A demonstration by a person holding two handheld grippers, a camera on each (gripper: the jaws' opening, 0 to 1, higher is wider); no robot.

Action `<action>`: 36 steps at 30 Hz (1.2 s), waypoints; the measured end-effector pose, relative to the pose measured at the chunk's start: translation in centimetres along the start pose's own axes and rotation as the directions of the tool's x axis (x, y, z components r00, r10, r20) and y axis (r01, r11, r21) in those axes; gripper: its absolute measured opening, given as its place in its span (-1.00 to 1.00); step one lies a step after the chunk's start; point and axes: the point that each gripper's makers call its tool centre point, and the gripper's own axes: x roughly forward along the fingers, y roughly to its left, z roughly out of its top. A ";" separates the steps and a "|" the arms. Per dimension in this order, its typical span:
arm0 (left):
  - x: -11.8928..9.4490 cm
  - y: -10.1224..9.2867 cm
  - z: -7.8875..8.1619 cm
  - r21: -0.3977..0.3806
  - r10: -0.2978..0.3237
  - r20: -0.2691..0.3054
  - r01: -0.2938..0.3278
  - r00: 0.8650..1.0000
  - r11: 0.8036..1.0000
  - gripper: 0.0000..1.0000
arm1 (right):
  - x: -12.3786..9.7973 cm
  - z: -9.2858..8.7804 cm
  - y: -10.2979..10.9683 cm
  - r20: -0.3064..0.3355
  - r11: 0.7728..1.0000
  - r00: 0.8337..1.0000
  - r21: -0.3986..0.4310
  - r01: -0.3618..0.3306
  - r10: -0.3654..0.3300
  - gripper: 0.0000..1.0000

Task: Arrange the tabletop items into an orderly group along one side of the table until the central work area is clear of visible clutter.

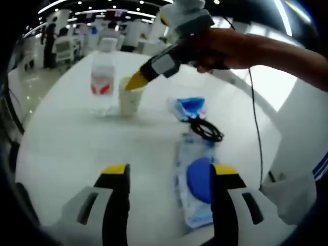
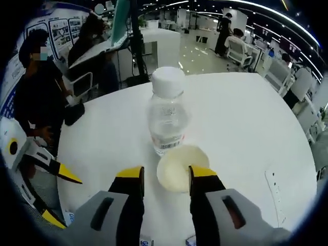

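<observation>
A clear water bottle with a white cap stands upright on the round white table. A small white paper cup stands right beside it. My right gripper is open over the cup, one jaw above its mouth and the other outside its wall. My left gripper is open low over the table, a wipes pack with a blue lid lying by its right jaw. A coiled black cable and a small blue packet lie beyond the pack.
A hand and forearm hold the right gripper, and a thin cable hangs from it across the table. A flat white strip lies near the table edge. A person sits just past the table. Chairs and desks stand behind.
</observation>
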 end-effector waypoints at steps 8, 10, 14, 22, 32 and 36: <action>0.1 0.0 -0.1 0.004 -0.009 0.002 0.009 1.000 1.000 0.25 | -3.1 -0.7 -0.1 0.025 0.995 1.000 0.100 0.014 -0.017 0.11; 0.4 -0.2 -0.1 0.025 -0.017 0.010 0.017 1.000 1.000 0.26 | -3.7 -1.2 -0.2 0.023 0.993 0.999 0.117 0.024 -0.026 0.16; 0.6 -0.2 -0.2 0.016 -0.020 -0.001 0.020 1.000 1.000 0.34 | -6.0 -2.5 0.0 0.022 0.988 0.998 0.143 0.049 -0.052 0.21; 0.9 -0.7 -0.4 0.019 -0.030 -0.009 0.030 1.000 0.999 0.39 | -9.1 -5.2 0.8 0.050 0.972 0.995 0.224 0.069 -0.082 0.35; 0.9 -0.3 -0.5 0.000 -0.029 -0.005 0.029 1.000 1.000 0.39 | -12.4 -8.1 2.2 0.088 0.951 0.987 0.290 0.104 -0.135 0.46; 1.1 -0.4 -1.0 0.009 -0.029 -0.028 0.030 0.999 1.000 0.38 | -13.8 -9.3 2.8 0.095 0.942 0.983 0.313 0.120 -0.157 0.55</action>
